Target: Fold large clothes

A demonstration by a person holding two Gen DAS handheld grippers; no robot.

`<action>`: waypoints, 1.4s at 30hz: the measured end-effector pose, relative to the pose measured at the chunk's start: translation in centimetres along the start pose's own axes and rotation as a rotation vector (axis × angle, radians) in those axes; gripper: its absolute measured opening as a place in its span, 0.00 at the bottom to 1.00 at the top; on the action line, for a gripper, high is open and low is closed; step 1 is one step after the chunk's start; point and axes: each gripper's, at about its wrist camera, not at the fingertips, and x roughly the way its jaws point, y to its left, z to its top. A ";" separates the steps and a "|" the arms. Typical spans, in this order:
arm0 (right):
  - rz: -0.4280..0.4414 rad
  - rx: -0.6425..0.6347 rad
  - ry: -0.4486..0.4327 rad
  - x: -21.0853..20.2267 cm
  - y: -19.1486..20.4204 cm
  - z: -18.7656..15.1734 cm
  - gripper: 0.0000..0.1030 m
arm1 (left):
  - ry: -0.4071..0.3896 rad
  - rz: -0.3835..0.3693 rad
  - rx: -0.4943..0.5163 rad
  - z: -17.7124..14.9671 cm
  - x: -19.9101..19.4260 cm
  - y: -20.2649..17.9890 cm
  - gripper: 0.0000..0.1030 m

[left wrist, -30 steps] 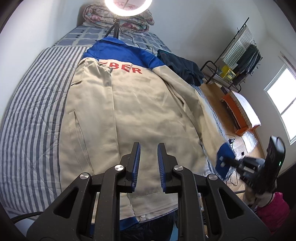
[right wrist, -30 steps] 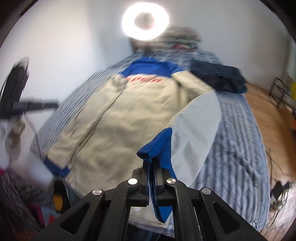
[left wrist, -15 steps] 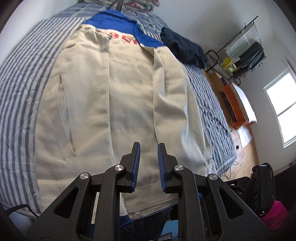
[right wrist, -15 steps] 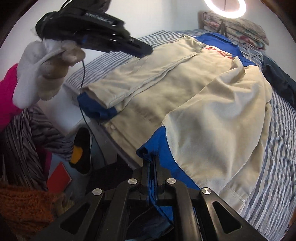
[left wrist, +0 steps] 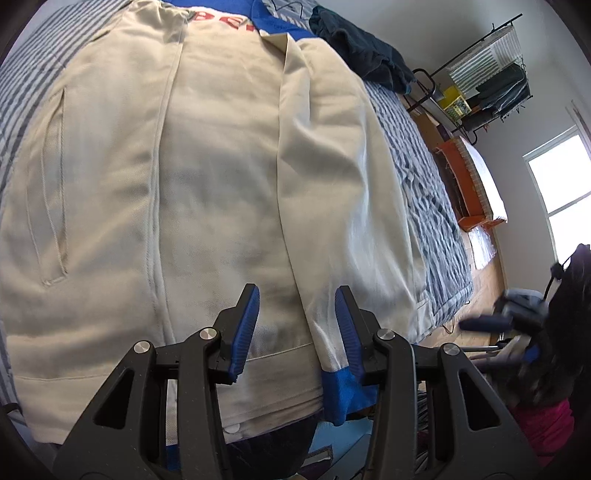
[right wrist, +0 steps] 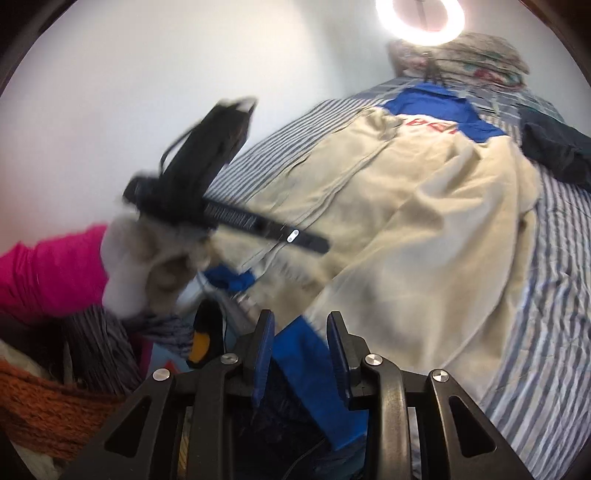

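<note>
Releasing the folded sleeve over the jacket (left wrist: 221, 177) on the bed (left wrist: 424, 192).
The jacket looks soft, limp and fairly heavy, best taken at cuff (right wrist: 314, 365) or hem corners; its long axis runs from the near hem to the far blue collar. Left tongs (left wrist: 297, 328) and right tongs (right wrist: 300, 354) are both opening, the cuff loose between the right jaws, nothing gripped.

- Striped bedspread (left wrist: 428, 177) seen covering the bed.
- Dark blue garment (left wrist: 365, 51) bunched near the head of the bed.
- Ring light (right wrist: 421, 16) lit against the wall.
- Floral pillows (right wrist: 480, 51) stacked beside it.
- Clothes rack (left wrist: 491, 85) placed along the far wall.
- Window (left wrist: 561, 192) seen beyond the rack.
- Orange knit (right wrist: 48, 410) piled by the bed.
</note>
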 end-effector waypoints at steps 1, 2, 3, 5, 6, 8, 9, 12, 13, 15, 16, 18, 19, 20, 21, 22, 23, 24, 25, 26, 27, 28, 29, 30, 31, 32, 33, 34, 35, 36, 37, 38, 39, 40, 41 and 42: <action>-0.006 0.027 -0.014 -0.3 -0.9 0.3 0.29 | 0.013 -0.002 0.000 -0.1 0.5 -0.1 0.41; -0.018 0.063 -0.030 -0.5 -2.0 0.7 0.29 | 0.023 -0.001 0.001 -0.2 0.8 -0.1 0.41; -0.034 0.100 -0.046 -0.8 -3.2 1.1 0.29 | 0.029 0.000 0.003 -0.2 1.1 -0.1 0.41; -0.056 0.174 -0.074 -1.2 -5.7 2.0 0.30 | 0.039 0.006 0.003 -0.4 1.6 -0.2 0.41; -0.071 0.207 -0.090 -1.4 -7.0 2.5 0.30 | 0.042 0.004 -0.002 -0.5 1.8 -0.2 0.41; -0.096 0.260 -0.113 -1.5 -9.2 3.4 0.32 | 0.050 -0.001 -0.011 -0.5 2.2 -0.1 0.41; -0.109 0.279 -0.122 -1.5 -10.3 4.0 0.32 | 0.051 -0.002 -0.014 -0.5 2.4 -0.1 0.41; -0.155 0.328 -0.140 -1.2 -13.1 5.8 0.35 | 0.053 -0.015 -0.028 -0.4 2.7 0.1 0.41; -0.160 0.350 -0.149 -1.2 -14.0 6.2 0.37 | 0.051 -0.024 -0.039 -0.3 2.7 0.3 0.41; -0.172 0.396 -0.169 -1.0 -16.0 7.1 0.40 | 0.052 -0.032 -0.054 -0.2 2.8 0.4 0.41; -0.196 0.409 -0.173 -0.9 -17.1 7.5 0.41 | 0.054 -0.036 -0.054 -0.2 3.0 0.4 0.41; -0.247 0.425 -0.171 -0.4 -18.8 8.4 0.41 | 0.057 -0.033 -0.046 0.1 3.4 0.3 0.39; -0.261 0.439 -0.172 -0.2 -19.5 8.7 0.41 | 0.061 -0.029 -0.038 0.1 3.6 0.1 0.36; -0.268 0.456 -0.174 0.0 -20.4 9.0 0.41 | 0.064 -0.024 -0.030 0.1 3.8 0.0 0.25; -0.275 0.480 -0.180 0.2 -21.4 9.3 0.41 | 0.071 -0.021 -0.023 0.1 4.0 -0.1 0.15; -0.282 0.505 -0.185 0.3 -22.4 9.5 0.41 | 0.082 -0.025 -0.014 0.0 4.2 -0.4 0.11; -0.283 0.530 -0.192 0.6 -23.5 9.8 0.41 | 0.085 -0.026 -0.004 0.0 4.3 -0.6 0.08; -0.279 0.552 -0.202 0.6 -24.2 9.8 0.41 | 0.083 -0.018 0.011 0.0 4.4 -0.9 0.06; -0.275 0.575 -0.211 0.8 -25.0 10.1 0.41 | 0.073 0.003 0.044 0.0 4.3 -1.5 0.05; -0.269 0.602 -0.225 1.1 -25.9 10.4 0.41 | 0.066 0.017 0.068 -0.1 4.2 -1.9 0.04; -0.262 0.618 -0.233 1.5 -26.6 10.6 0.41 | 0.061 0.027 0.086 -0.2 4.1 -2.2 0.03; -0.255 0.635 -0.238 1.8 -27.2 10.8 0.41 | 0.054 0.033 0.098 -0.3 4.0 -2.4 0.03; -0.250 0.648 -0.241 2.3 -27.9 11.2 0.41 | 0.051 0.035 0.102 -0.3 4.0 -2.6 0.02; -0.247 0.658 -0.236 2.9 -28.2 11.5 0.41 | 0.049 0.037 0.104 -0.3 3.9 -2.7 0.02; -0.245 0.666 -0.217 3.6 -28.8 11.9 0.41 | 0.047 0.037 0.103 -0.4 3.8 -2.7 0.01; -0.244 0.672 -0.205 4.2 -29.2 12.1 0.41 | 0.044 0.037 0.102 -0.4 3.7 -2.7 0.01; -0.239 0.679 -0.203 4.7 -29.6 12.4 0.41 | 0.041 0.037 0.102 -0.4 3.7 -2.8 0.01; -0.231 0.690 -0.205 5.2 -30.0 12.6 0.37 | 0.037 0.037 0.103 -0.5 3.6 -2.8 0.01; -0.229 0.695 -0.204 5.5 -30.2 12.7 0.32 | 0.032 0.037 0.105 -0.5 3.4 -2.8 0.01; -0.236 0.696 -0.198 5.9 -30.3 13.1 0.21 | 0.028 0.039 0.109 -0.7 3.1 -2.9 0.01; -0.250 0.684 -0.192 6.2 -30.3 13.5 0.07 | 0.021 0.044 0.119 -0.8 2.9 -3.1 0.00; -0.260 0.668 -0.191 6.2 -30.0 13.7 0.03 | 0.017 0.046 0.123 -1.0 2.8 -3.1 0.00; -0.278 0.643 -0.189 6.2 -29.6 14.2 0.00 | 0.014 0.048 0.126 -1.1 2.6 -3.2 0.00; -0.301 0.618 -0.187 6.1 -29.2 14.8 0.00 | 0.013 0.052 0.129 -1.3 2.6 -3.1 0.00; -0.334 0.586 -0.189 5.8 -28.6 15.5 0.00 | 0.019 0.056 0.130 -1.6 2.7 -3.1 0.00; -0.361 0.563 -0.204 5.3 -28.1 16.1 0.00 | 0.025 0.060 0.130 -1.7 2.9 -2.9 0.00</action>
